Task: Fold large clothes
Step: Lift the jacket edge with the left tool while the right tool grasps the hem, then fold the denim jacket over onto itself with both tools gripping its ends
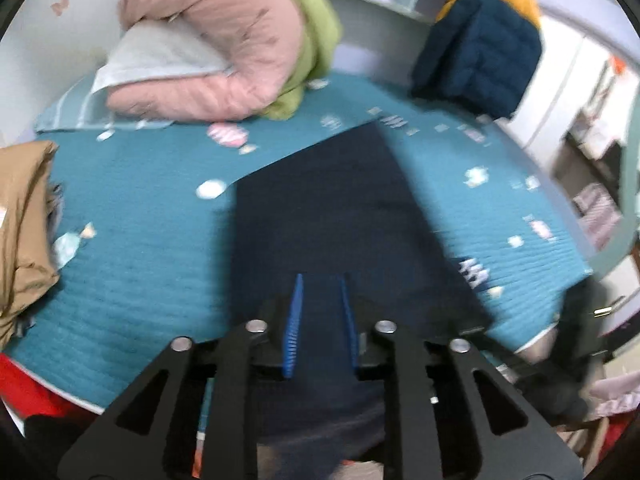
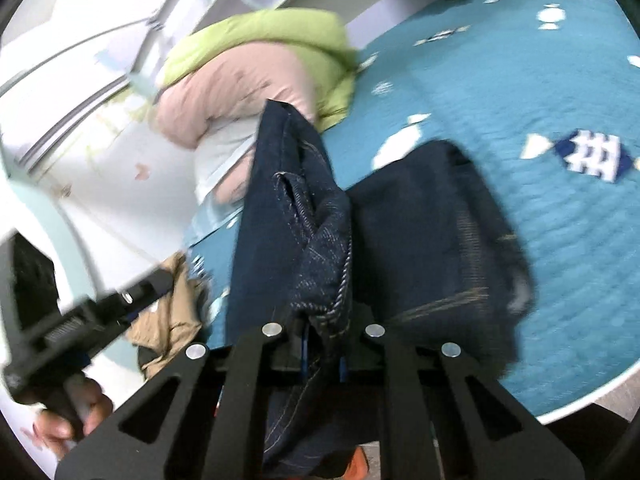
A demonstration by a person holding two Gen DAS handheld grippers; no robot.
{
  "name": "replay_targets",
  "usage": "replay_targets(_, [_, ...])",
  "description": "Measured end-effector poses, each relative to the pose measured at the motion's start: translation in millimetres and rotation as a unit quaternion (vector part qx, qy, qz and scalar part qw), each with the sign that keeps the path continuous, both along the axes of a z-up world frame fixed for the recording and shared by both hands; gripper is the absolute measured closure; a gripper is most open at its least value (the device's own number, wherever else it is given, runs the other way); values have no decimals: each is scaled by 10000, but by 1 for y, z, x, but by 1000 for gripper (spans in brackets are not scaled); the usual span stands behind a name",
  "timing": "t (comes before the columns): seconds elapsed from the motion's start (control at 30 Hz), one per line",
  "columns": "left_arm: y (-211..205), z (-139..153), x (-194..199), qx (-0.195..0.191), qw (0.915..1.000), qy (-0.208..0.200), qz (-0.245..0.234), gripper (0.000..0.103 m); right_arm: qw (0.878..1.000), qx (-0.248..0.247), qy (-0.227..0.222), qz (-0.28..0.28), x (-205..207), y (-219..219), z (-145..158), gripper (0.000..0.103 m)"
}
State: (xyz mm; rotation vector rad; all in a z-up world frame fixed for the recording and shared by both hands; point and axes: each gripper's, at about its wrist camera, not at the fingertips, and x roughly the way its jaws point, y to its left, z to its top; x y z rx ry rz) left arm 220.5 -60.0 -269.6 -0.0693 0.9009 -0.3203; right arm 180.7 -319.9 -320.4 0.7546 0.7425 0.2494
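Centrally, my right gripper [image 2: 324, 344] with jaws clamped on dark jeans [image 2: 420, 232], jeans on the teal bed [image 2: 520, 92], my left gripper [image 1: 320, 312] with jaws narrowly apart over them, gripping nothing.

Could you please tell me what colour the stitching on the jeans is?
Tan-gold stitching on the dark indigo denim jeans, clearest in the right wrist view.

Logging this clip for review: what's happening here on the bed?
A person with a handheld gripper in each hand is folding dark denim jeans on a teal quilted bedspread. The right gripper is clamped on a bunched denim edge, lifting it upright. The left gripper stands slightly open over the flat part, its pads not pressing the cloth. Pink and green bedding is piled behind.
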Motion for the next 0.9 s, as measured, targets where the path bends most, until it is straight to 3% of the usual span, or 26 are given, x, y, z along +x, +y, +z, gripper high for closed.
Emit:
replay_targets(0.1, [8, -28, 9, 128, 9994, 292, 157, 79, 9980, -206, 386, -462, -7, -26, -12, 94])
replay_targets(0.13, [10, -39, 13, 98, 9988, 439, 188, 64, 9958, -273, 682, -543, -5, -32, -24, 94])
replay_targets(0.2, [11, -64, 20, 7, 9965, 812, 201, 45, 9909, -193, 1237, -492, 0, -37, -47, 92])
replay_targets(0.3, [4, -89, 28, -60, 9937, 1119, 65, 46, 9858, -362, 1512, -638, 2, -41, -57, 83])
replay_targets(0.4, [5, -104, 32, -72, 9919, 1265, 123, 40, 9769, -962, 1665, -928, -4, -45, -48, 54])
replay_targets(0.53, [14, -112, 38, -199, 9898, 1397, 175, 28, 9825, 235, 1656, -823, -10, -60, -62, 52])
replay_targets(0.6, [19, -115, 37, -401, 9877, 1503, 173, 27, 9815, 640, 1681, -656, -10, -61, -72, 51])
replay_targets(0.7, [22, -120, 39, -672, 9837, 1655, 188, 26, 9765, 949, 1860, -539, -5, -60, -85, 46])
replay_targets(0.8, [24, -125, 37, -774, 9820, 1704, 255, 21, 9772, 1088, 1756, -480, -1, -59, -84, 38])
replay_targets(0.9, [28, -131, 39, -1065, 9755, 1891, 360, 20, 9751, 1520, 1598, -230, 6, -50, -83, 38])
